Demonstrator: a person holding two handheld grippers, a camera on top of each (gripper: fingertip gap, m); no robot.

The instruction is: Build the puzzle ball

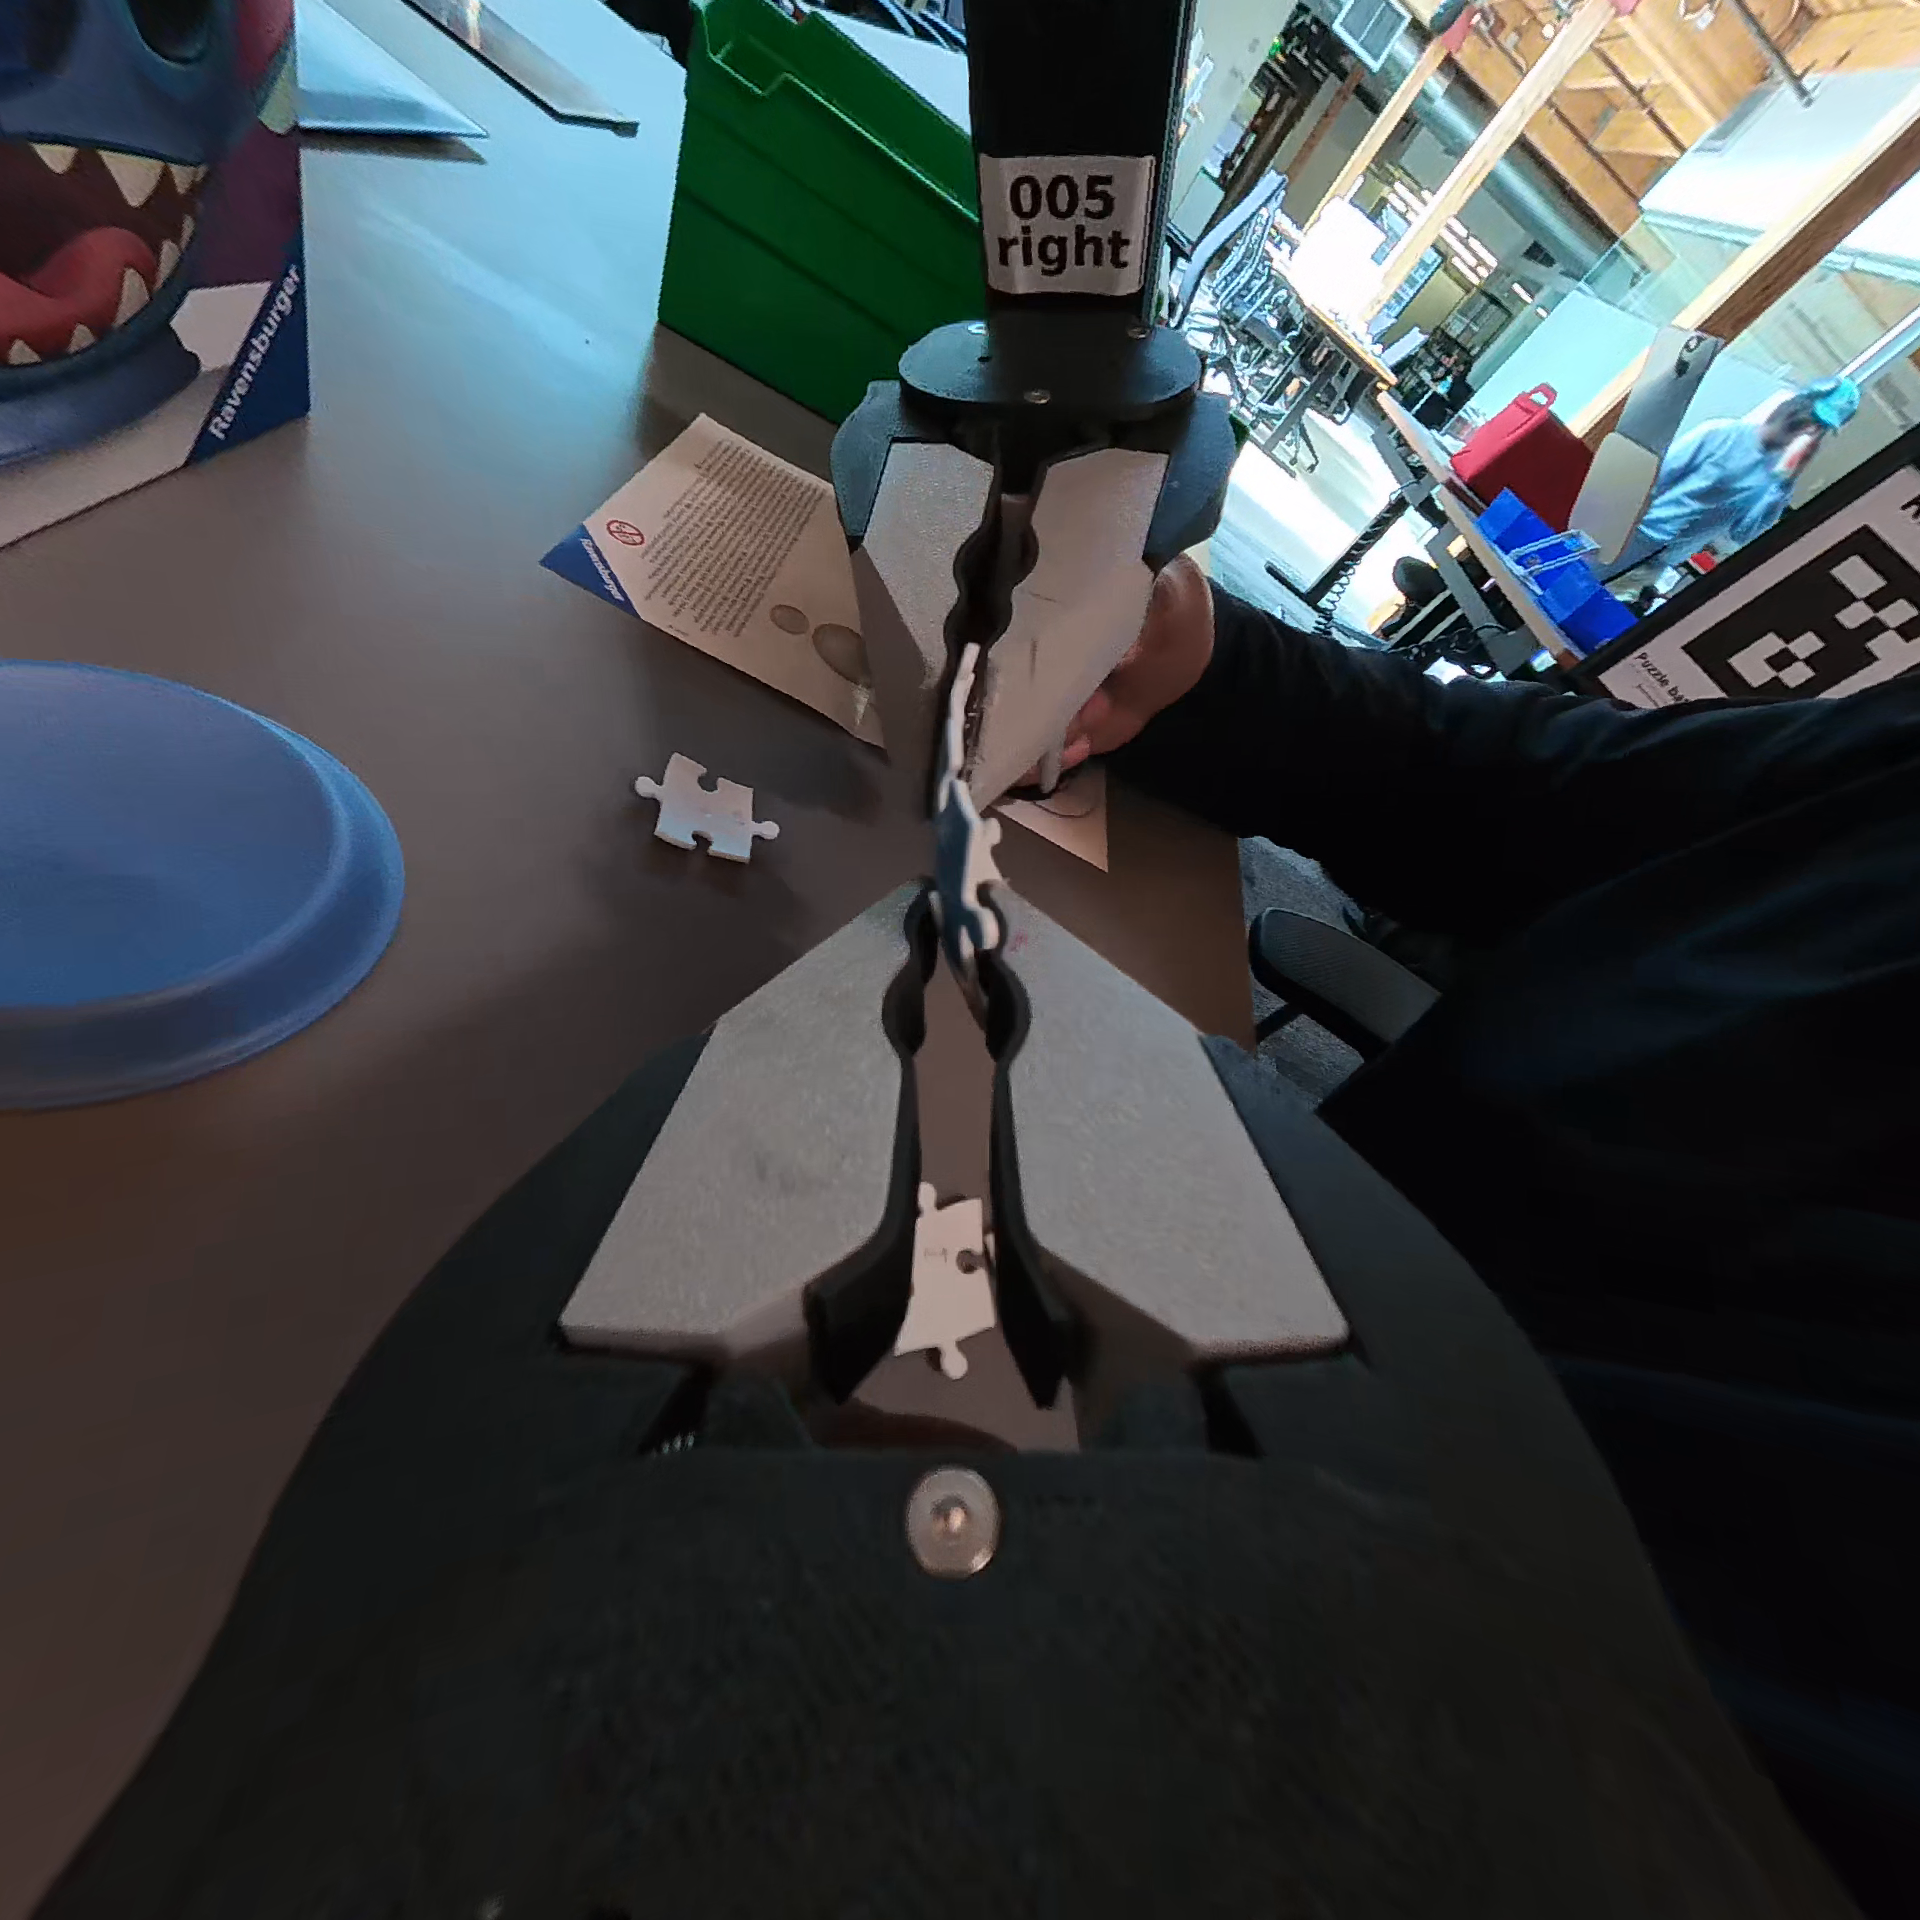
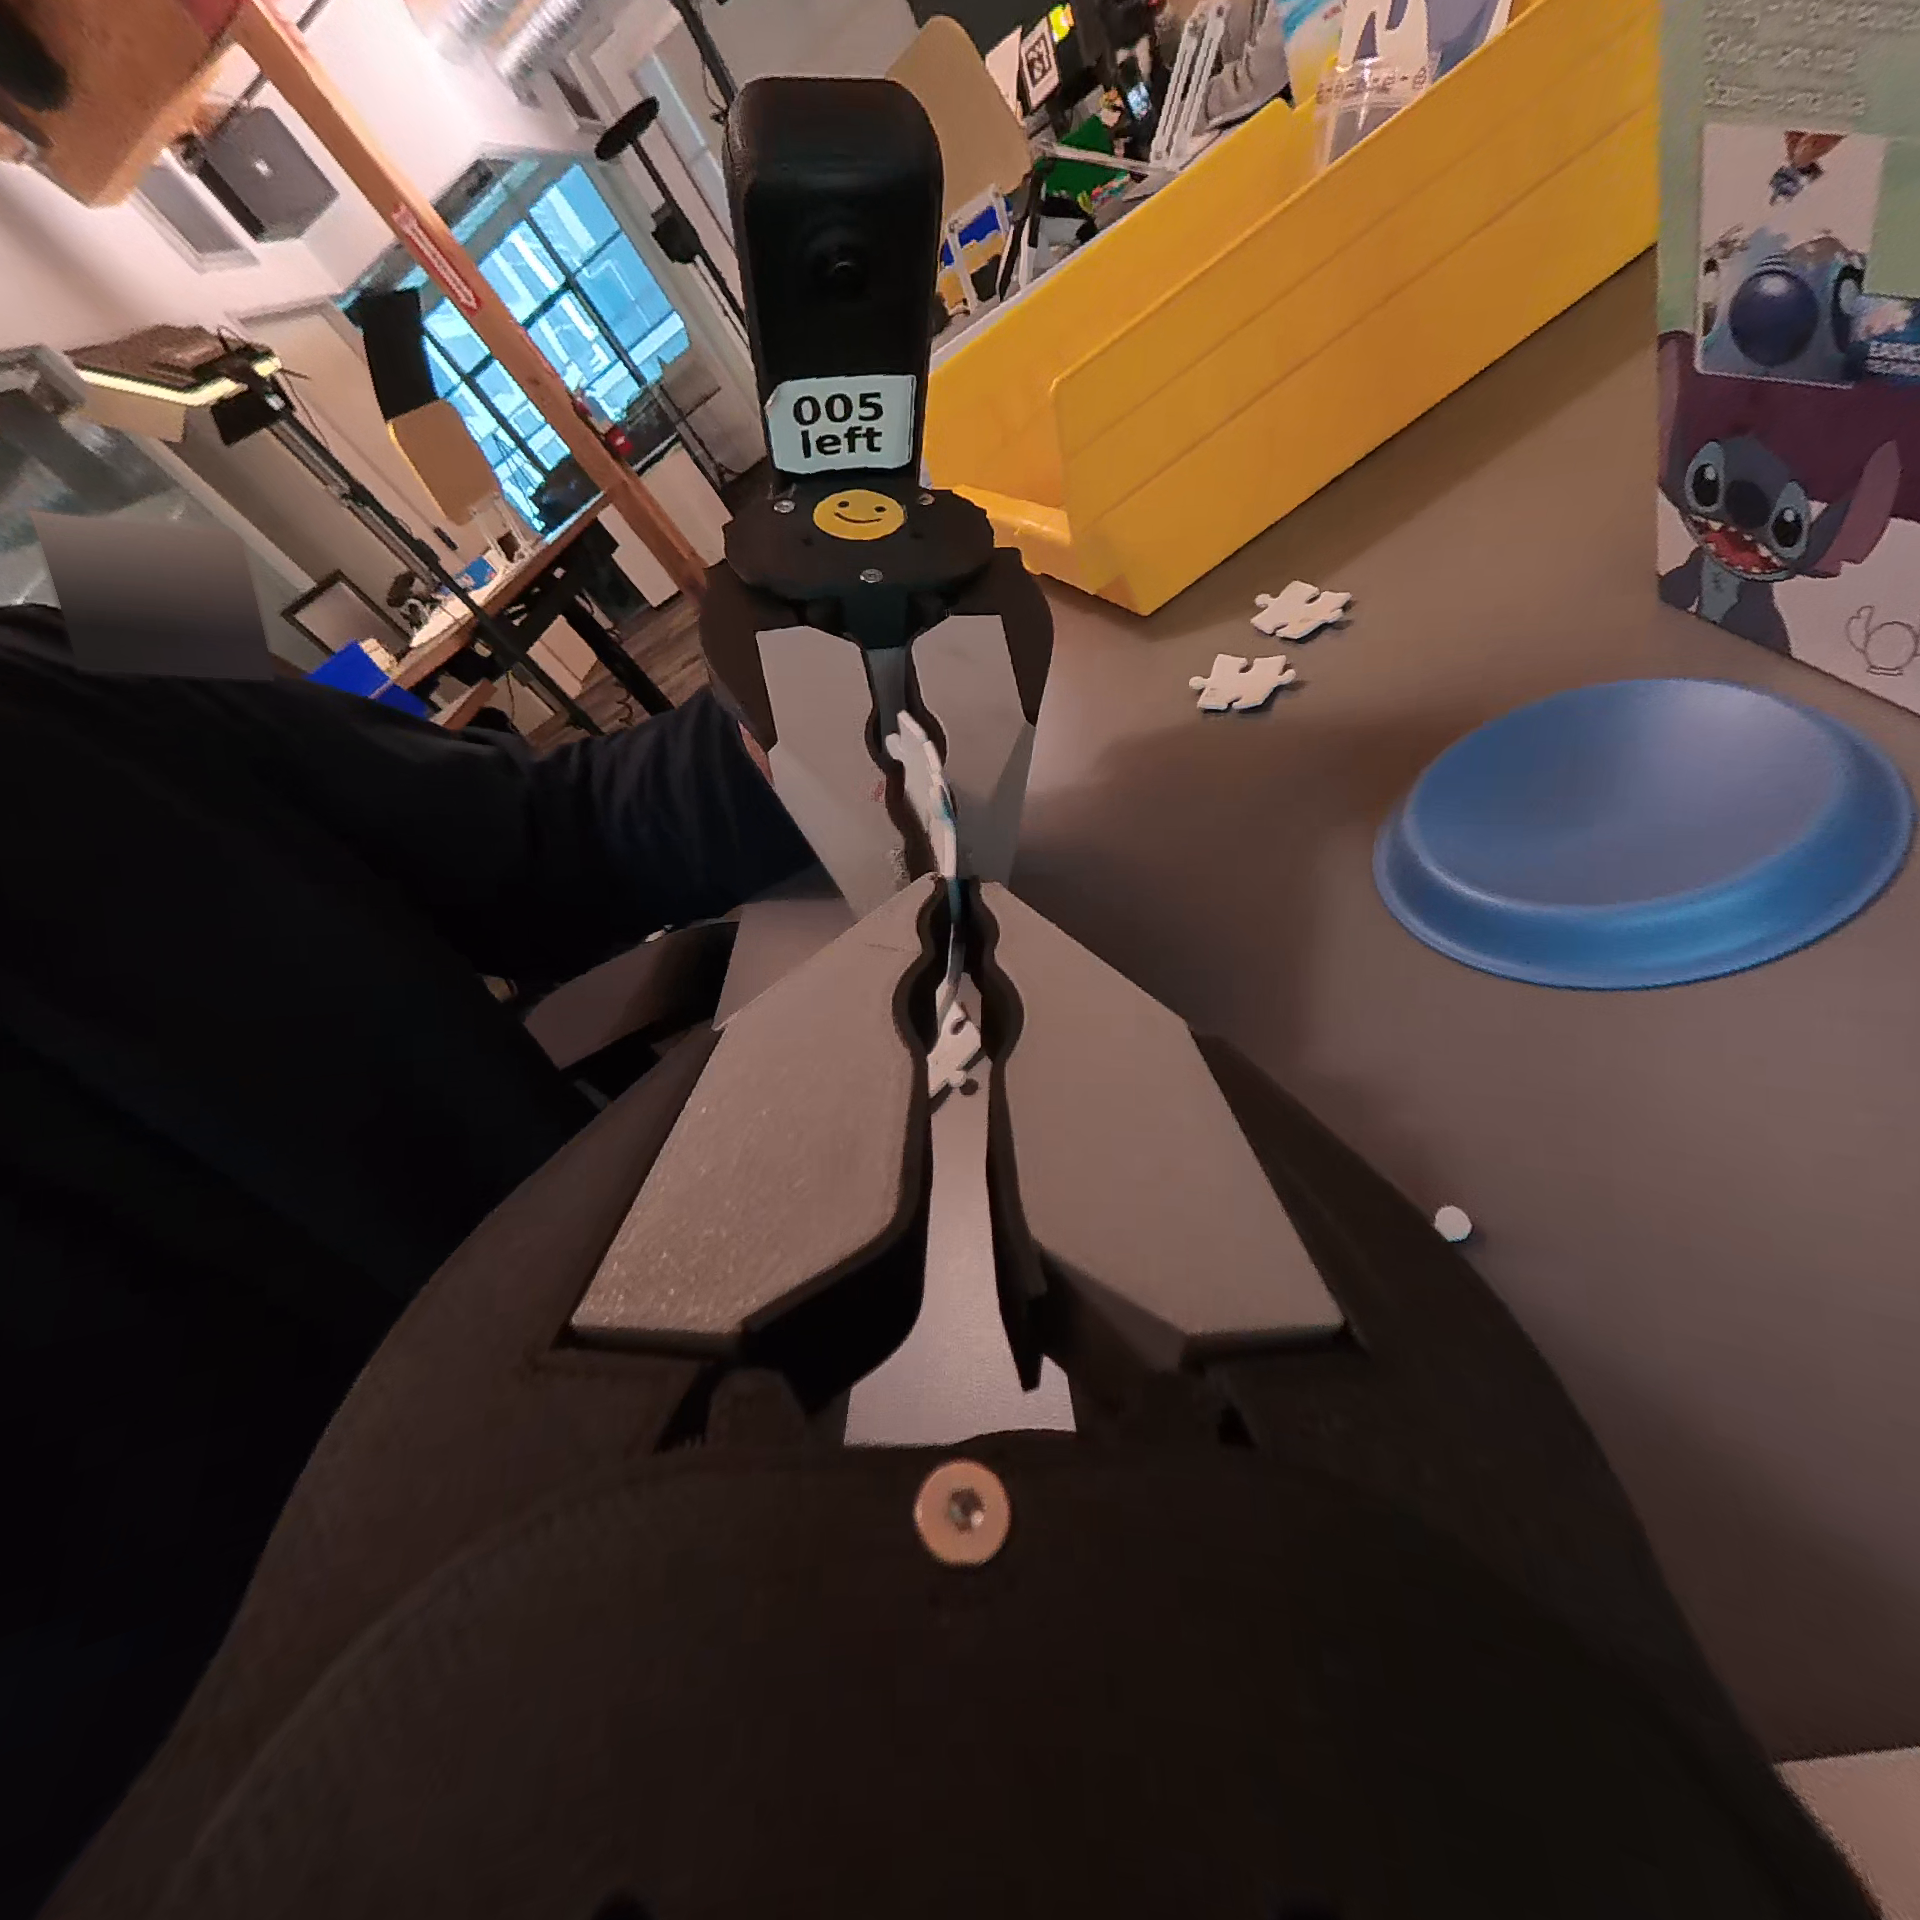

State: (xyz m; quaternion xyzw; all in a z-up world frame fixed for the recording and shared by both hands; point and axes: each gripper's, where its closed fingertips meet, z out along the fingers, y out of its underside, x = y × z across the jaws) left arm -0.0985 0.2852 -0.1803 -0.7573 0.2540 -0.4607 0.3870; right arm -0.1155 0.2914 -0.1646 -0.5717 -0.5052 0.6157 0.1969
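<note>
— So, what are the two grippers doing at this moment?

— They are facing each other tip to tip above the table (image 1: 468,416); the left gripper (image 1: 961,935) is pinching a puzzle piece (image 1: 964,842) between its closed fingers, and the right gripper (image 1: 987,758) is clamping a second puzzle piece (image 1: 964,691) in the same way; the two pieces are touching edge to edge in the small gap between the tips.

— Is the right wrist view showing the same thing?

— Yes; the right gripper (image 2: 961,914) is squeezing its piece (image 2: 954,1023) there, with a white tab sticking out behind the fingertips; the left gripper (image 2: 930,821) beyond is holding the other piece (image 2: 920,769).

— Where are the other parts lying?

— A joined white pair (image 1: 709,808) is lying on the table to the left of the left fingers; one loose piece (image 1: 948,1283) is showing under them, between their bases; the blue dish (image 1: 187,883) is sitting farther left, and the puzzle box (image 1: 145,229) is standing beyond it; a leaflet (image 1: 717,551) is lying near the right gripper, before a green bin (image 1: 810,239); in the right wrist view two more white pairs (image 2: 1273,644) are lying right of the fingers, before a yellow bin (image 2: 1299,416).
</note>
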